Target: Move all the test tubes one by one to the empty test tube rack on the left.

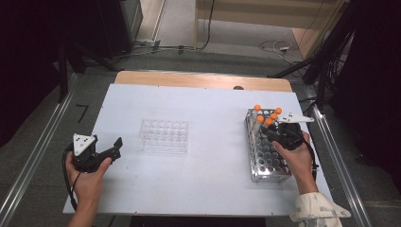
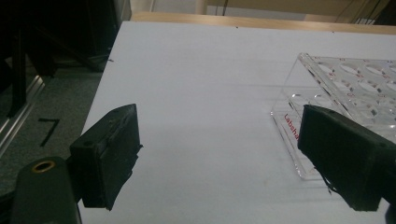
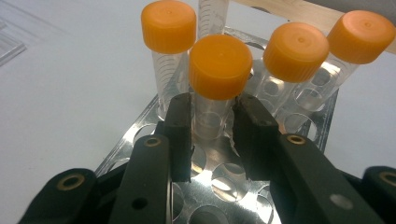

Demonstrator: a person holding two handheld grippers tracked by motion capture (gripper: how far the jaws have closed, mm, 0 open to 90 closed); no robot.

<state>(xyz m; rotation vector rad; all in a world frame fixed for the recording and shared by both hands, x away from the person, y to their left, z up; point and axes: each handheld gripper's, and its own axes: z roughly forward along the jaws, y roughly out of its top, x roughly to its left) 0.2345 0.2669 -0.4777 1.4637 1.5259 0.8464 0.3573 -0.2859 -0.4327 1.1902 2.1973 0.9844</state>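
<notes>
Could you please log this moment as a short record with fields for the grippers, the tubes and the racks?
right gripper: jaws on either side of an orange-capped tube just below its cap; whether they already pinch it cannot be told
tube position: standing upright in the metal rack
other tubes: three more orange-capped tubes upright at the rack's far end
left gripper: jaws open, holding nothing, near the table's left edge
clear plastic rack: its visible holes hold nothing, middle of the white table

Tube rack (image 1: pixel 265 163) at table's (image 1: pixel 213 189) right, tubes (image 1: pixel 268 122) in its far end; plastic tray (image 1: pixel 163 135) left of centre
</notes>
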